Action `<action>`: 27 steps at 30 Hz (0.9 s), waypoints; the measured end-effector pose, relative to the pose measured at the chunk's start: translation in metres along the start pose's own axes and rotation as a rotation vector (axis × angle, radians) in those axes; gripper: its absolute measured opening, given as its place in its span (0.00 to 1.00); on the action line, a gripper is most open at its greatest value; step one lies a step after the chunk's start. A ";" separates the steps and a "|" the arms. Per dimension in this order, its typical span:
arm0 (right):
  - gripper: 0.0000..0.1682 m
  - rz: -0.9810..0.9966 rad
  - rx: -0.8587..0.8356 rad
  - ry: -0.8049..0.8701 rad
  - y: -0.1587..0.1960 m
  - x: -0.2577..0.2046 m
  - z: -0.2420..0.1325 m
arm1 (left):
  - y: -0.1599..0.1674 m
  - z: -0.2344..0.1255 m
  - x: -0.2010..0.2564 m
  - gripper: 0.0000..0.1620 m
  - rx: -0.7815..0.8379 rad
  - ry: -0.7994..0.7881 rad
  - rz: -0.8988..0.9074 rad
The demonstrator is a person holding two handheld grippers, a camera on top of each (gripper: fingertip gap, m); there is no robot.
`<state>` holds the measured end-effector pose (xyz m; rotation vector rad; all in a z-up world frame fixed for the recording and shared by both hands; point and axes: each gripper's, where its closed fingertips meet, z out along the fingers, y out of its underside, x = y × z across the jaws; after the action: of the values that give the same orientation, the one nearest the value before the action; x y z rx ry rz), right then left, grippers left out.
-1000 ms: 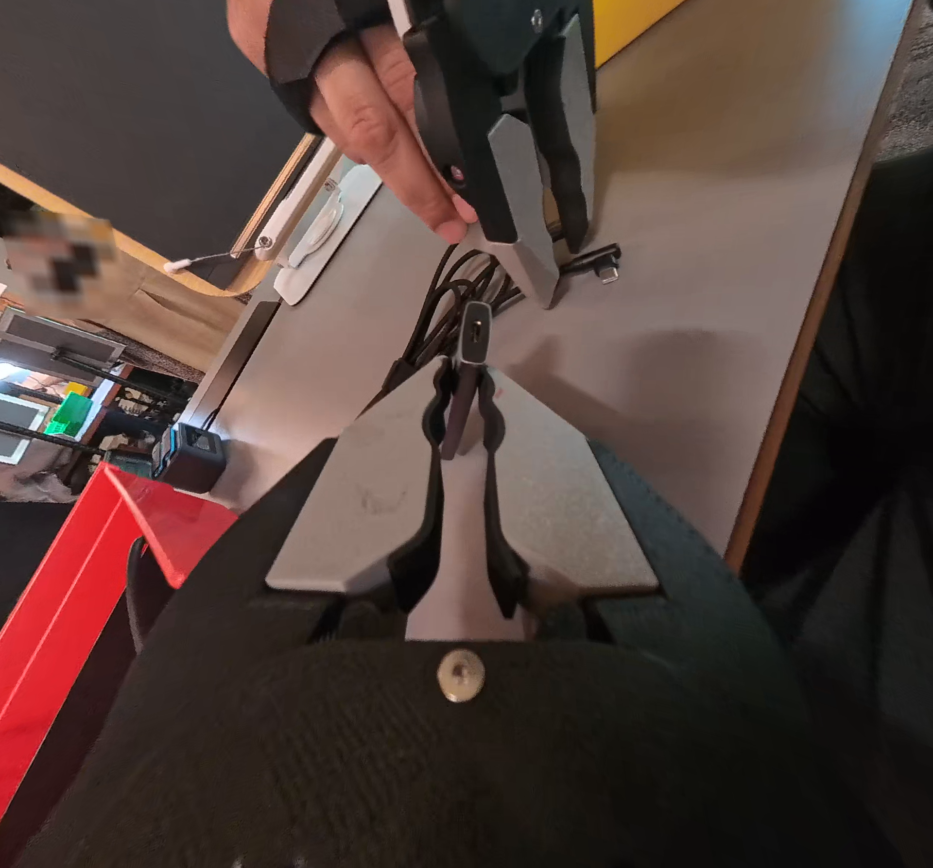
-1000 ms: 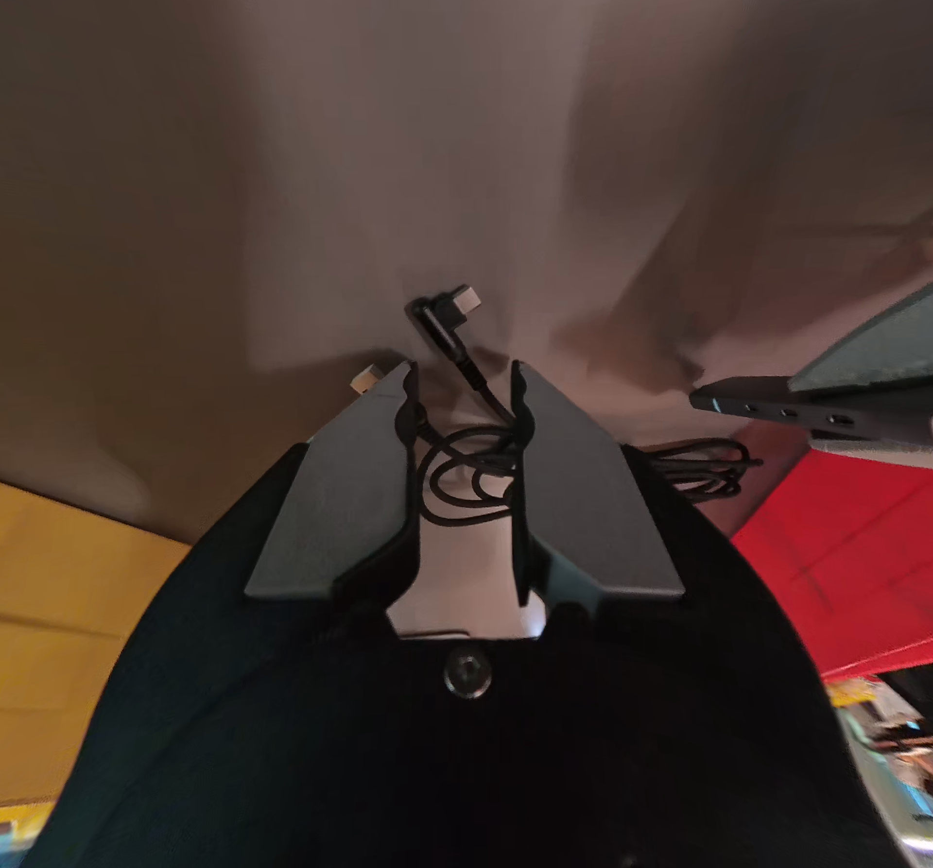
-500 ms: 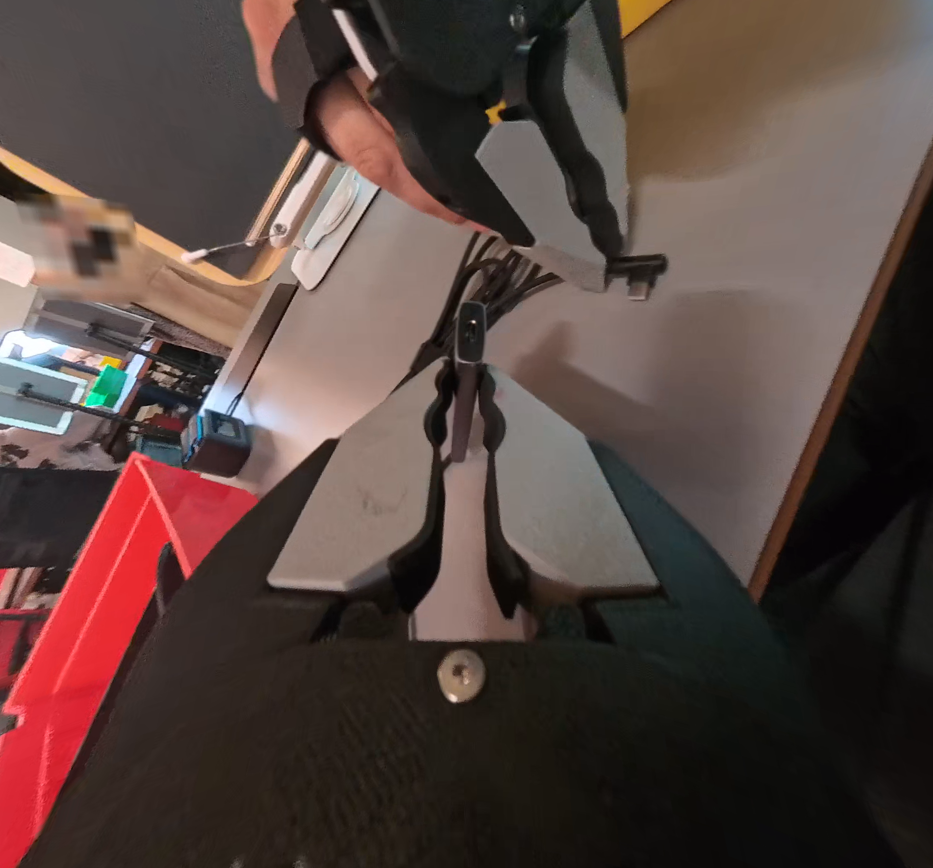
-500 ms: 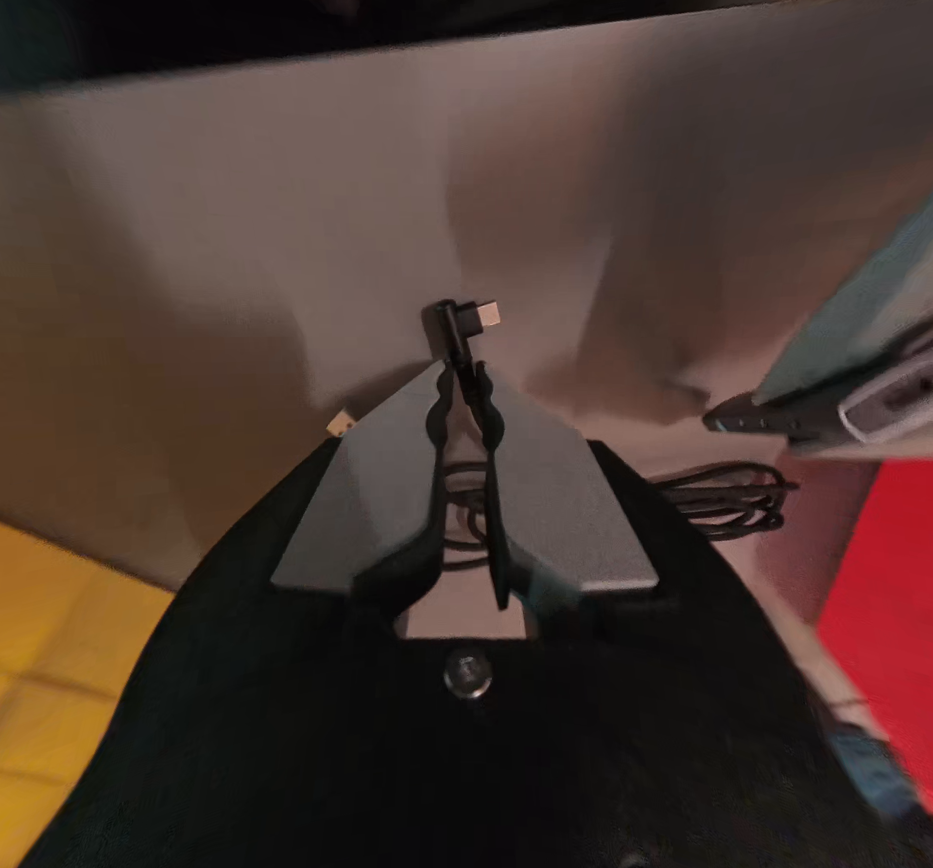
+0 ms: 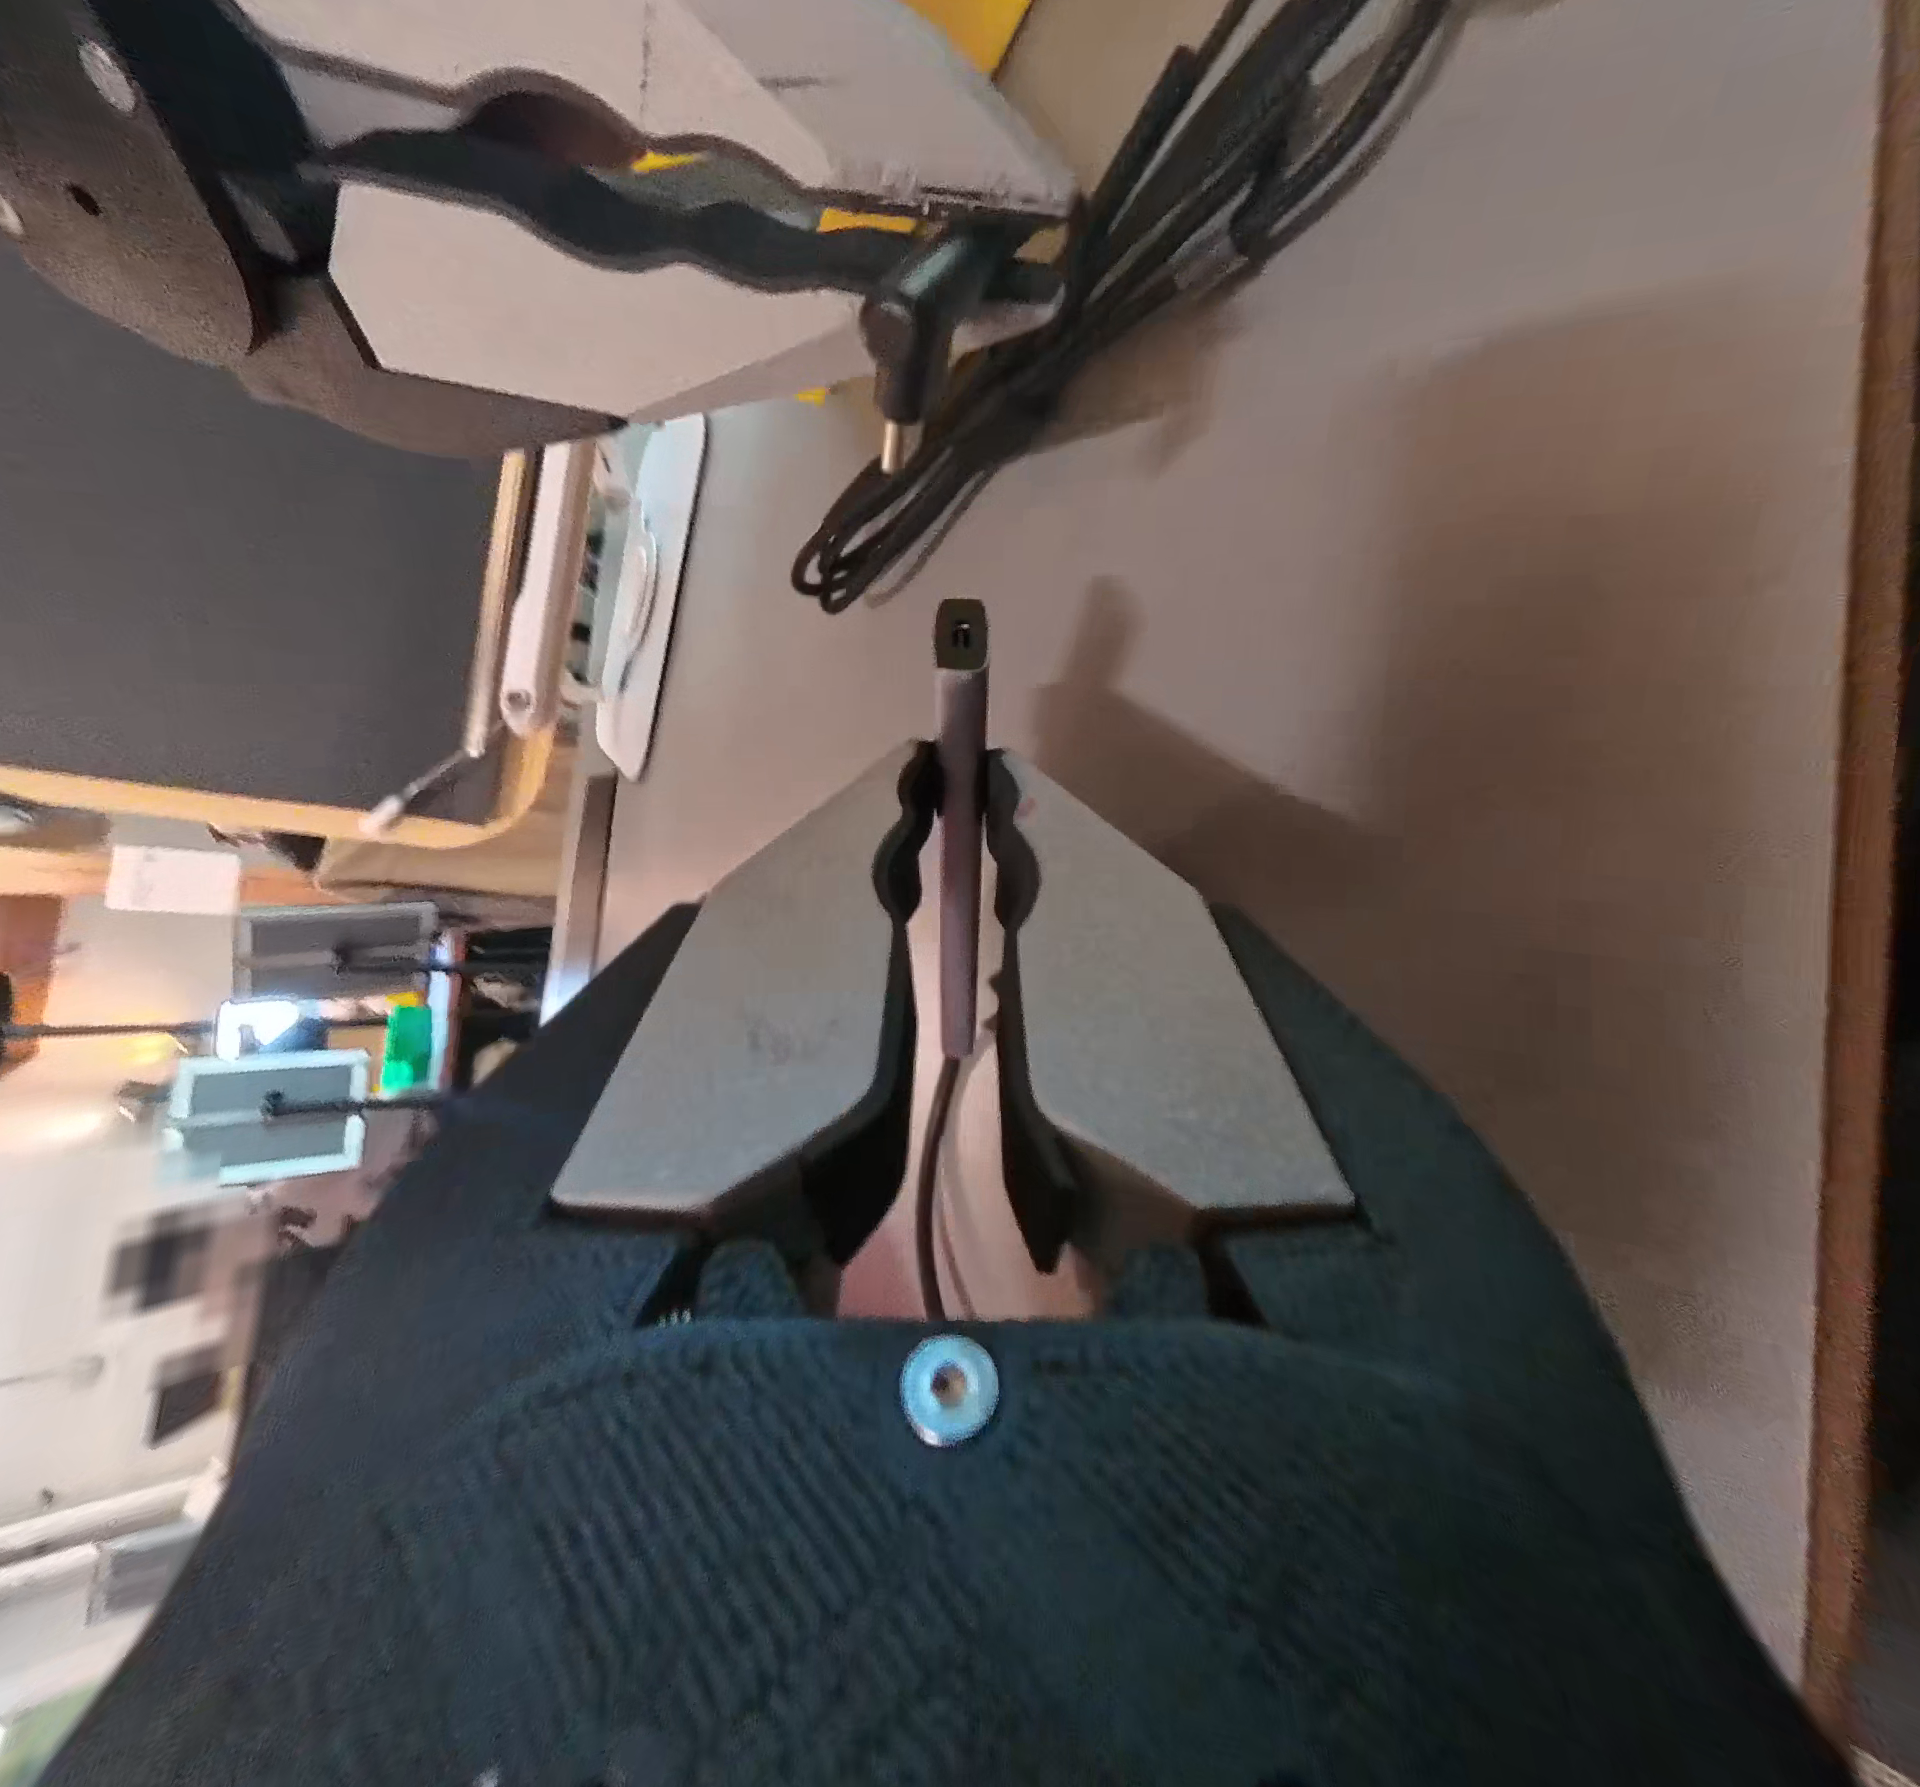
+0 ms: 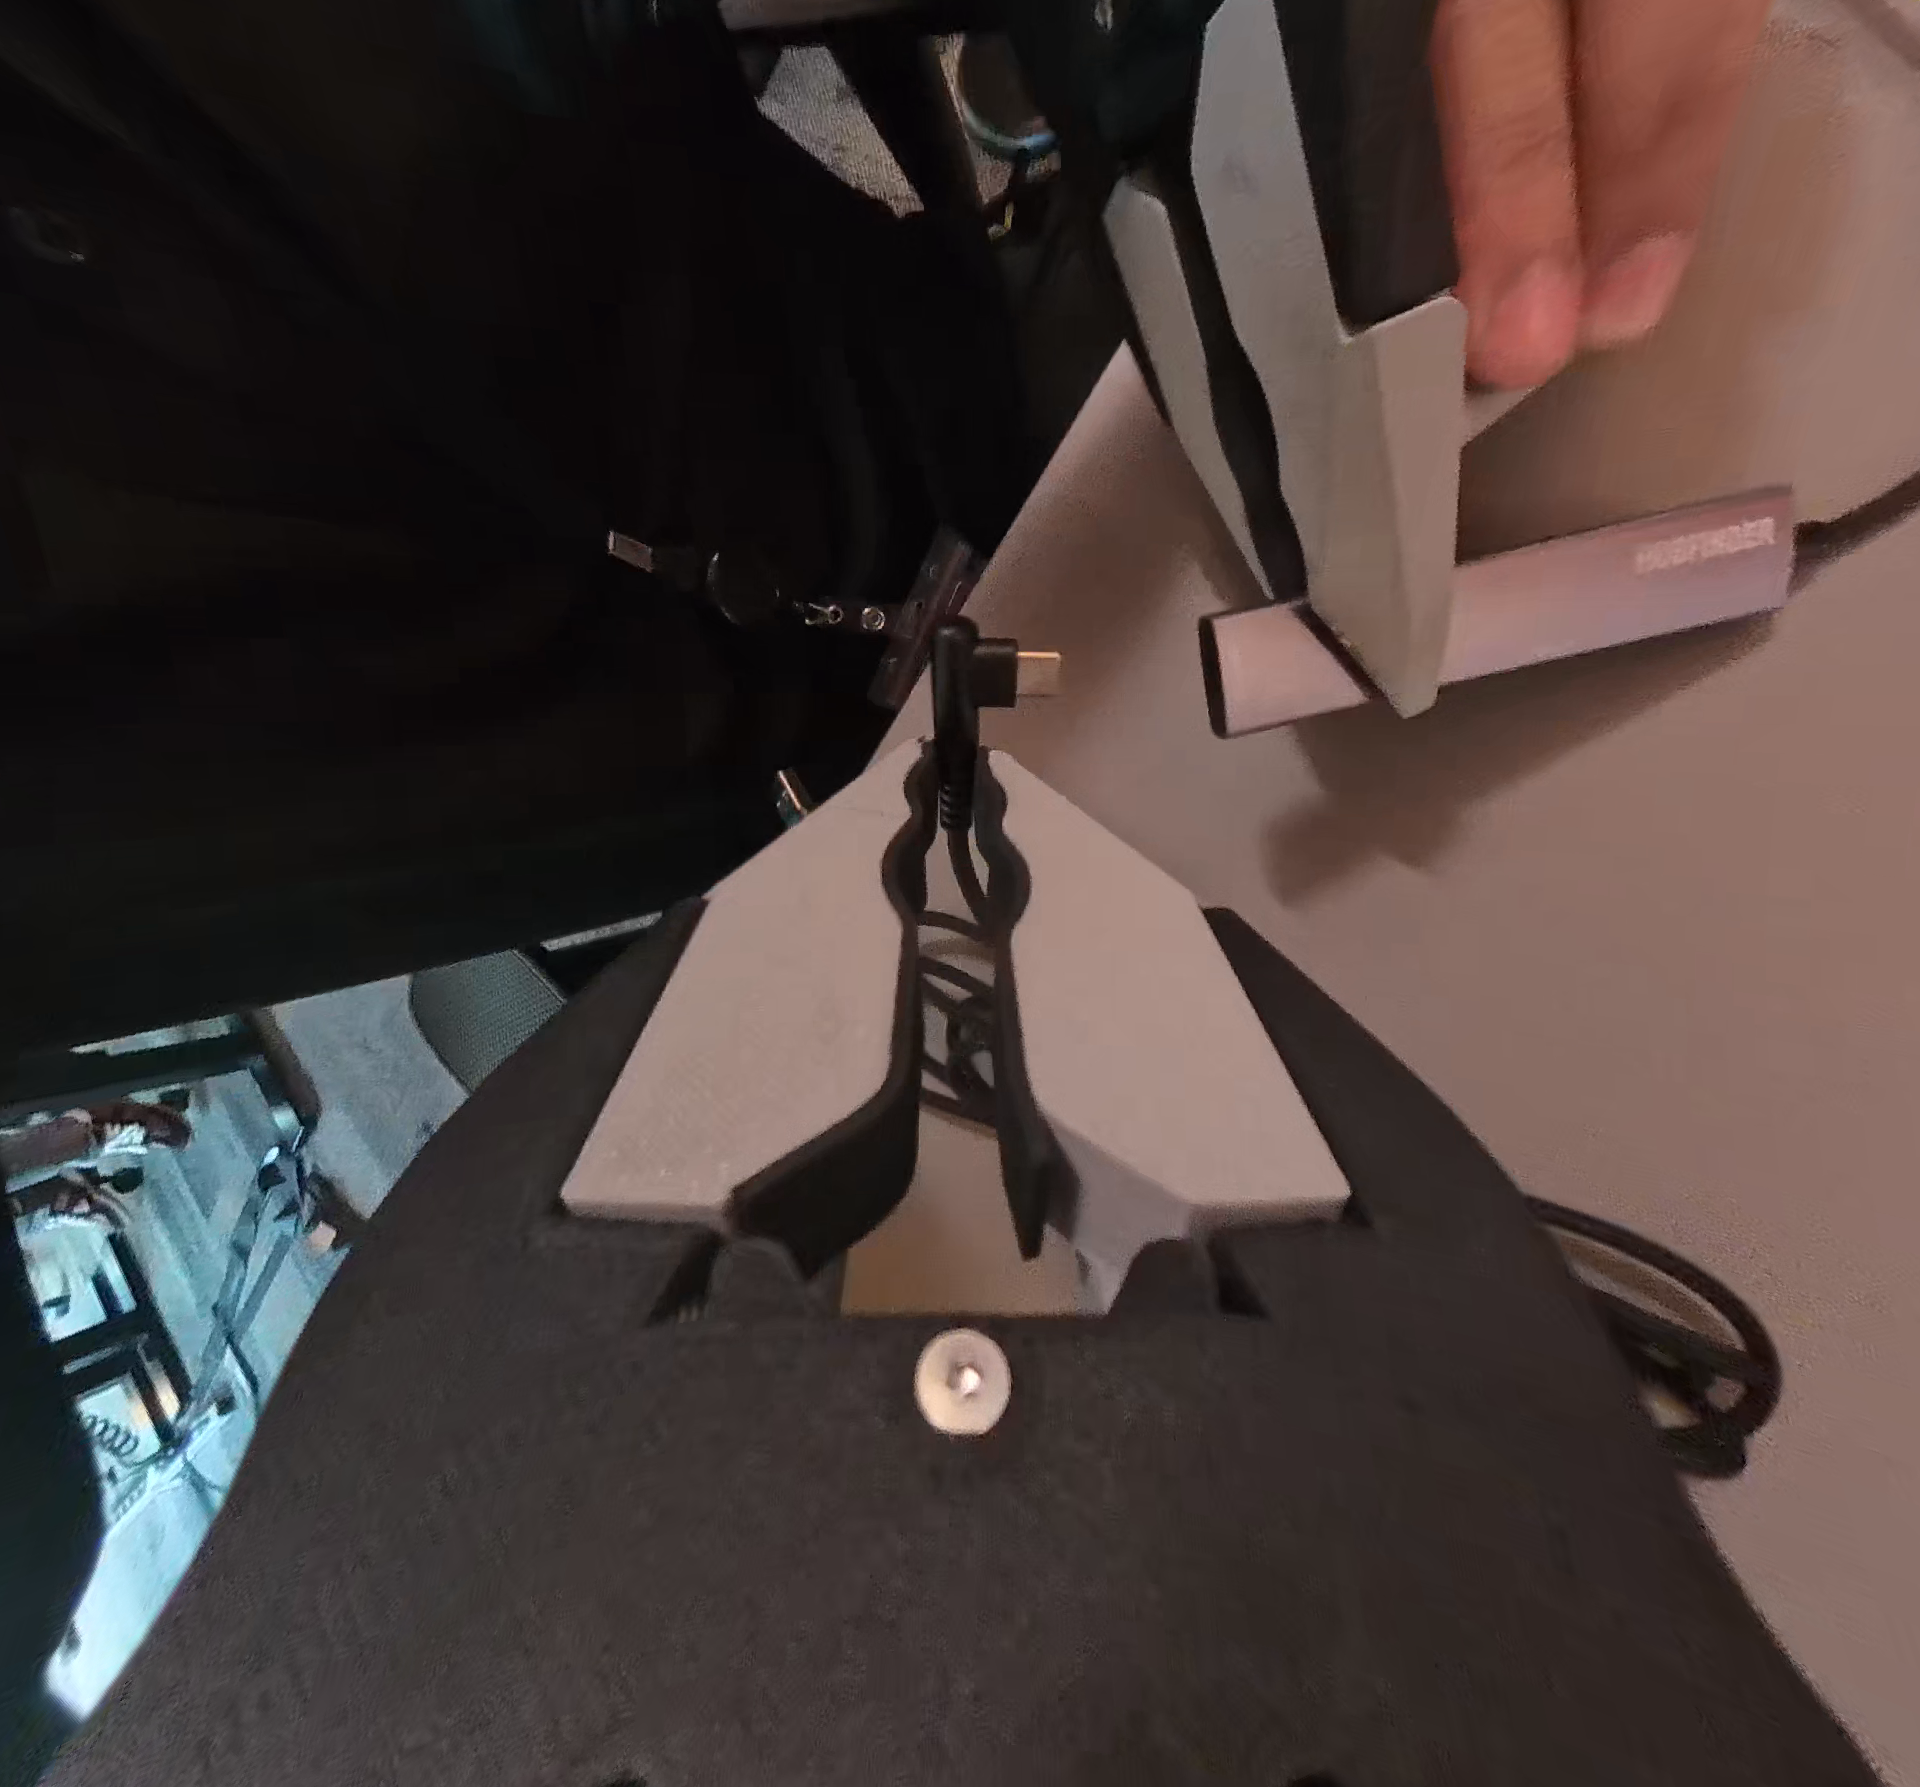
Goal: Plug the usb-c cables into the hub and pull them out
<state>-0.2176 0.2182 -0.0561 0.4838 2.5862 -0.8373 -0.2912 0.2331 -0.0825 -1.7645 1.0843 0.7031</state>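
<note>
The slim grey metal hub [image 6: 1621, 594] carries one line of pale lettering on its flat side near the corded end, seen in the right wrist view; no other writing is legible.

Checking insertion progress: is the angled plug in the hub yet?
Out. The plug sits clamped in the right gripper, its metal tip bare, with table visible between it and the hub.

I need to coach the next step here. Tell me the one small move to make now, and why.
Probably ease the right gripper sideways to carry the angled plug toward the end of the hub. The plug is clamped in its jaws with the metal tip pointing at the hub, a gap lies between them, and the left gripper holds the hub clear of the table.
</note>
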 end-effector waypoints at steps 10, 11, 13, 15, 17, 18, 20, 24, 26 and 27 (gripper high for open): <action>0.02 0.037 -0.089 0.021 0.015 0.016 0.015 | -0.014 0.006 0.006 0.05 0.123 -0.012 0.124; 0.02 0.036 -0.092 0.021 0.016 0.017 0.015 | -0.015 0.006 0.007 0.05 0.132 -0.012 0.131; 0.02 0.032 -0.086 0.011 0.016 0.017 0.015 | -0.014 0.008 0.008 0.05 0.135 -0.012 0.137; 0.02 0.028 -0.088 0.010 0.016 0.018 0.015 | -0.013 0.009 0.010 0.05 0.132 -0.019 0.150; 0.02 0.039 -0.091 0.010 0.016 0.020 0.016 | -0.013 0.010 0.010 0.04 0.134 -0.025 0.159; 0.02 0.046 -0.092 0.005 0.016 0.021 0.016 | -0.012 0.010 0.010 0.04 0.129 -0.027 0.163; 0.02 0.052 -0.097 -0.001 0.017 0.023 0.016 | -0.012 0.011 0.011 0.05 0.127 -0.027 0.172; 0.02 0.055 -0.129 0.016 0.018 0.027 0.017 | -0.010 0.013 0.011 0.05 0.121 -0.028 0.185; 0.02 0.044 -0.131 0.032 0.017 0.027 0.017 | -0.011 0.012 0.011 0.05 0.139 -0.018 0.156; 0.02 0.045 -0.128 0.044 0.016 0.028 0.017 | -0.011 0.011 0.011 0.05 0.148 -0.013 0.146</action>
<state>-0.2305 0.2259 -0.0888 0.5260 2.6383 -0.6484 -0.2767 0.2411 -0.0919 -1.5652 1.2340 0.7034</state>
